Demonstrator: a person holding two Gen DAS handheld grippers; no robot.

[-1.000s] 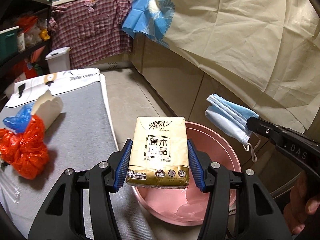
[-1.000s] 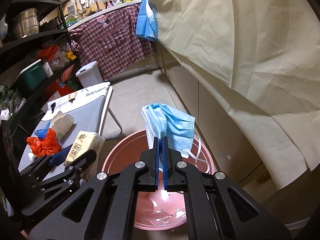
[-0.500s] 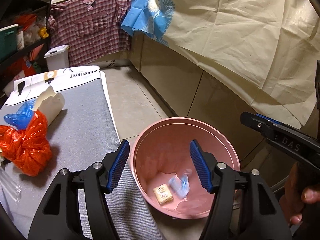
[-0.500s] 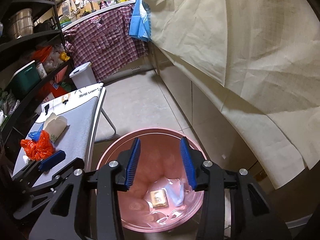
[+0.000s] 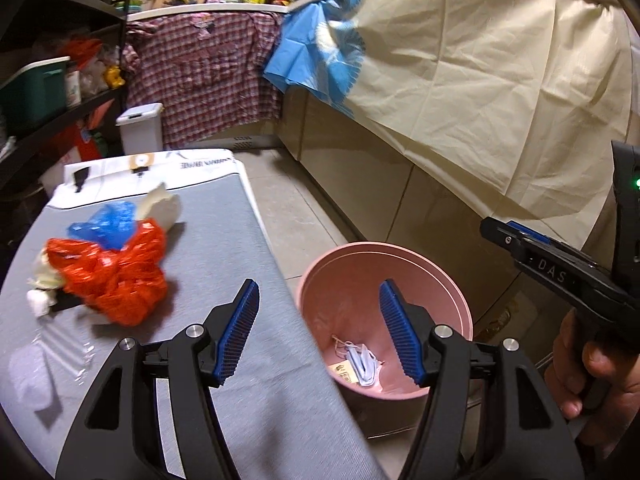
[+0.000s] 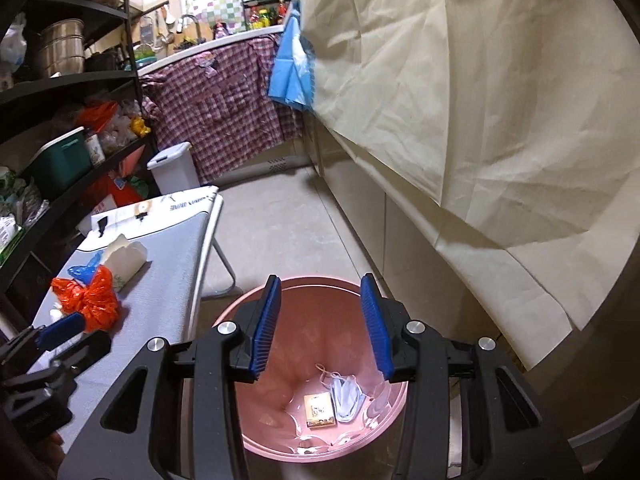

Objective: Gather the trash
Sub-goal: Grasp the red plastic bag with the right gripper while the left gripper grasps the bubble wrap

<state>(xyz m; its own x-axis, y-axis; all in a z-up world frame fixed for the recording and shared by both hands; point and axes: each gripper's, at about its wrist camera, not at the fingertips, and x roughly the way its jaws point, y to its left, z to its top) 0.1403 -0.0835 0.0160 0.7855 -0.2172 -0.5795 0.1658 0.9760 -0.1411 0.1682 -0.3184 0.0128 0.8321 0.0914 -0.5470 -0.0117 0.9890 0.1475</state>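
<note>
A pink bin (image 5: pixel 448 276) stands on the floor beside a grey ironing board (image 5: pixel 208 264); it also shows in the right wrist view (image 6: pixel 316 284). In it lie a tissue pack (image 6: pixel 319 410) and a blue face mask (image 6: pixel 347 394). On the board lie a red plastic bag (image 5: pixel 116 276), a blue bag (image 5: pixel 108 220), a white carton (image 5: pixel 164 206) and a clear wrapper (image 5: pixel 60 364). My left gripper (image 5: pixel 318 330) is open and empty over the board's edge. My right gripper (image 6: pixel 322 324) is open and empty above the bin.
A beige sheet (image 5: pixel 480 72) drapes the counter on the right. A checked shirt (image 5: pixel 208 68) and a blue cloth (image 5: pixel 316 52) hang at the back. A white pedal bin (image 5: pixel 140 128) and black shelves (image 6: pixel 60 120) stand at the left.
Both grippers have let go: the tissue pack and the face mask fell into the pink bin. My left gripper then swung left over the board.
</note>
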